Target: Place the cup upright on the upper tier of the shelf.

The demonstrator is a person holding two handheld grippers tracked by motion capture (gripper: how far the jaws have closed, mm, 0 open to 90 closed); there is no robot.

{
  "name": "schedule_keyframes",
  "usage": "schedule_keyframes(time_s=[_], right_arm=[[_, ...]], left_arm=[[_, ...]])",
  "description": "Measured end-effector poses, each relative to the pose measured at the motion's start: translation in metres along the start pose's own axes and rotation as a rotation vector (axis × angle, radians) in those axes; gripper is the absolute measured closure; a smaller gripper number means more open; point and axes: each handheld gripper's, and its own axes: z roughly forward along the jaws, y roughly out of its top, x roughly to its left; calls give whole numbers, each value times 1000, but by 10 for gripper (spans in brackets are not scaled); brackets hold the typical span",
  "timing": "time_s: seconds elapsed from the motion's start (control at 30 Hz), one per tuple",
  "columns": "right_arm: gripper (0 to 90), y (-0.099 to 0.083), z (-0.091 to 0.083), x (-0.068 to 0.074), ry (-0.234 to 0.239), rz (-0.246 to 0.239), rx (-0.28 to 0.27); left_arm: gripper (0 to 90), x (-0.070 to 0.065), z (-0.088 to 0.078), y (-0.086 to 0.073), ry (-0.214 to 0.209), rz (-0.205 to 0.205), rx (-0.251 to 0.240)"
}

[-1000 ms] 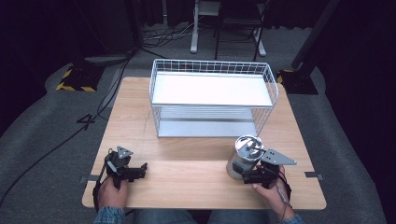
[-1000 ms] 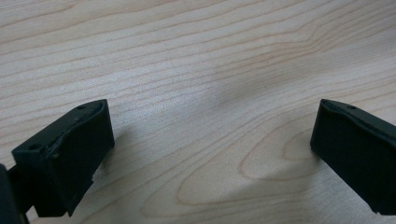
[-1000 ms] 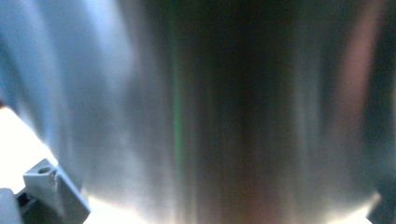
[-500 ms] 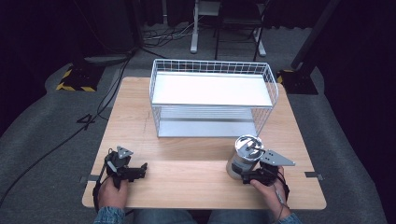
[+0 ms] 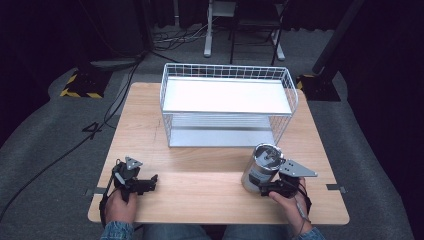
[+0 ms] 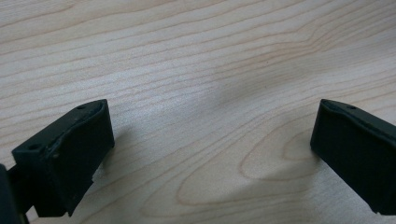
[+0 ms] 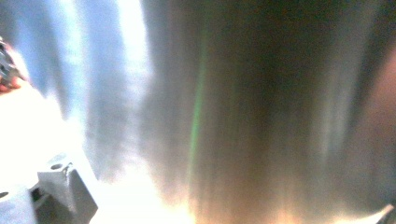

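A shiny metal canister (image 5: pixel 261 169) stands upright on the wooden table (image 5: pixel 200 192), at the front right, just before the wire rack. My right gripper (image 5: pixel 258 184) reaches in from the near side with its jaws around the canister's lower body, shut on it. In the right gripper view the blurred steel wall of the canister (image 7: pixel 233 102) sits right between the jaws of that gripper (image 7: pixel 224 200). My left gripper (image 5: pixel 151 183) rests low over the front left of the table. Its jaws (image 6: pixel 210 140) stand wide open over bare wood.
A white wire rack (image 5: pixel 165 95) with an upper shelf and a lower level stands across the back half of the table. Dark floor with cables, a stand's feet and yellow-black striped blocks surrounds the table.
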Motion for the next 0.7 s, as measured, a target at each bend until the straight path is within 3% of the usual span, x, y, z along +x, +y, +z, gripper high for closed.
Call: schedule_keyframes(time_s=[0.27, 0.7], right_arm=[[36, 11, -4, 2, 3, -22, 9], [36, 59, -14, -1, -2, -47, -3]], left_arm=[[0, 0, 0, 0, 0, 0, 0], [0, 0, 0, 0, 0, 0, 0]])
